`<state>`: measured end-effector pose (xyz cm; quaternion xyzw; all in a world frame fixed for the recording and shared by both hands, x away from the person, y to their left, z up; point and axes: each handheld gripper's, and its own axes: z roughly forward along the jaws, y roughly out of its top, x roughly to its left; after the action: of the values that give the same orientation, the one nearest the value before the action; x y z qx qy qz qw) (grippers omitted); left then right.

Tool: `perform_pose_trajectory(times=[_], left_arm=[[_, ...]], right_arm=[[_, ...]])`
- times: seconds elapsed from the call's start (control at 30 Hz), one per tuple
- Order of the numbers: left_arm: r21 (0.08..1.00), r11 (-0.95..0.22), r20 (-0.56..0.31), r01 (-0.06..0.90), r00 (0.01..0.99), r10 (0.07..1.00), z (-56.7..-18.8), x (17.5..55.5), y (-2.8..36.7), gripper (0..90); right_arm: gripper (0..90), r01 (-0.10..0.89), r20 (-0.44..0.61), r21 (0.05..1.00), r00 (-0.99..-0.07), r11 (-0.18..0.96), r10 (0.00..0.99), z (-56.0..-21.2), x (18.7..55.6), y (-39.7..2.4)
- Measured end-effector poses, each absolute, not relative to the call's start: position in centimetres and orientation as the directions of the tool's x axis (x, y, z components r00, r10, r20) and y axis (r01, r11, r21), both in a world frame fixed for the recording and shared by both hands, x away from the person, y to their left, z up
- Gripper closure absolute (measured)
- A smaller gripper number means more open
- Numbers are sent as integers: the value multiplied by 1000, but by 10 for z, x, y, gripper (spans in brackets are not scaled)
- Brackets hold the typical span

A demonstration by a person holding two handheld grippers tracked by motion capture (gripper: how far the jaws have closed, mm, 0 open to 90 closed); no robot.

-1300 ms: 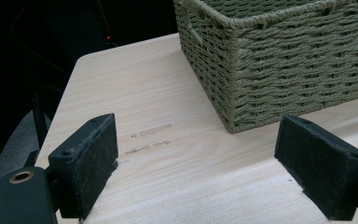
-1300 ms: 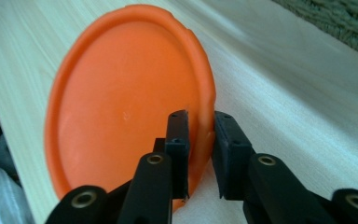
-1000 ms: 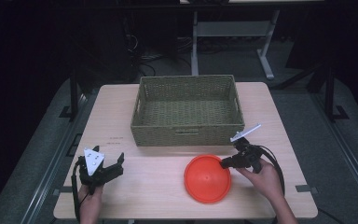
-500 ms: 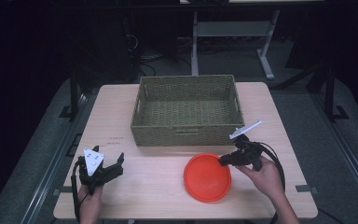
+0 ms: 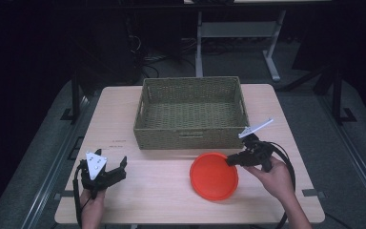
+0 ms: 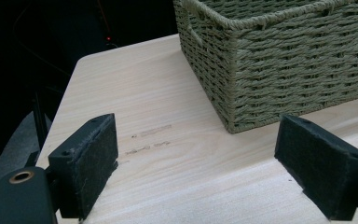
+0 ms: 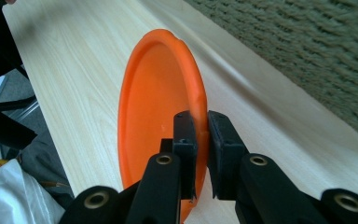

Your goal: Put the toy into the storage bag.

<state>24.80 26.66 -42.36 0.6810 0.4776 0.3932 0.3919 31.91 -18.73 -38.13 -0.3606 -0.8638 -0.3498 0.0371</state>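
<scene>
An orange plate lies at the front of the table, right of the middle, its right edge tipped up a little. My right gripper is shut on that rim; in the right gripper view the two black pads pinch the thin orange edge. A woven olive basket stands at the back middle, with nothing inside that I can see. My left gripper rests near the front left, jaws wide apart. Between its pads I see only bare wood, and the basket's corner lies ahead.
The light wooden table has faint printed marks left of the basket. Dark floor, cables and a white metal stand lie beyond the far edge. A table leg frame stands at the left.
My right gripper has risen slightly with the plate's rim in it, tilting that side of the plate off the table. The left gripper has kept still.
</scene>
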Motion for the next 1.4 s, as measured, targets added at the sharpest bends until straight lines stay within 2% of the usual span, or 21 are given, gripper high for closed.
perform_pose_trajectory(times=[1.4], left_arm=[[910,-235,159,342,235,959,-423,248,266,127]], right_arm=[[822,612,251,627,-744,482,619,-315,324,-200]])
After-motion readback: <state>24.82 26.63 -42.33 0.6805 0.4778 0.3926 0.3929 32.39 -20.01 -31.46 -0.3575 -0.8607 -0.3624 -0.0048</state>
